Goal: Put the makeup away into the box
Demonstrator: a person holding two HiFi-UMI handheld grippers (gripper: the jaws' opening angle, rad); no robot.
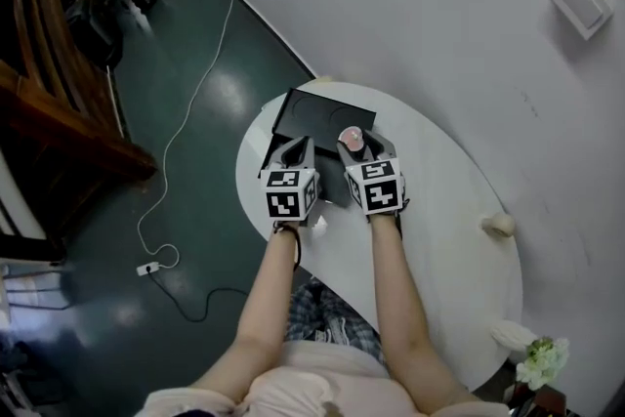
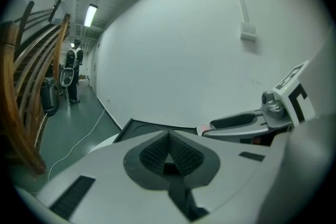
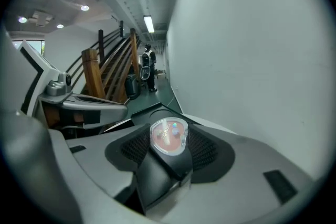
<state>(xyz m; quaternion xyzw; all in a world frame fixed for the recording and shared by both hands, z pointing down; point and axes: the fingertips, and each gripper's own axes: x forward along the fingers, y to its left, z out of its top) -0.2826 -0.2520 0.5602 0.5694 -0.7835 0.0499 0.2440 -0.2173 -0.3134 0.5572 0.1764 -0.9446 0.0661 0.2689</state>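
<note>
An open black box (image 1: 322, 117) lies at the far left end of the white table (image 1: 439, 239). My right gripper (image 1: 366, 144) is shut on a round makeup compact (image 1: 351, 136) with a clear lid, pink powder and a black base, held just above the box's near right edge. In the right gripper view the compact (image 3: 169, 136) stands between the pads, with the box (image 3: 152, 113) beyond it. My left gripper (image 1: 296, 149) hovers beside it over the box's near edge. In the left gripper view its pads (image 2: 181, 155) meet with nothing between them, the box (image 2: 142, 127) just ahead.
A small beige object (image 1: 499, 226) sits at the table's right edge and white flowers (image 1: 542, 361) at its near right. A white wall runs close behind the table. On the green floor to the left lie a white cable (image 1: 186, 142) and wooden furniture (image 1: 49, 112).
</note>
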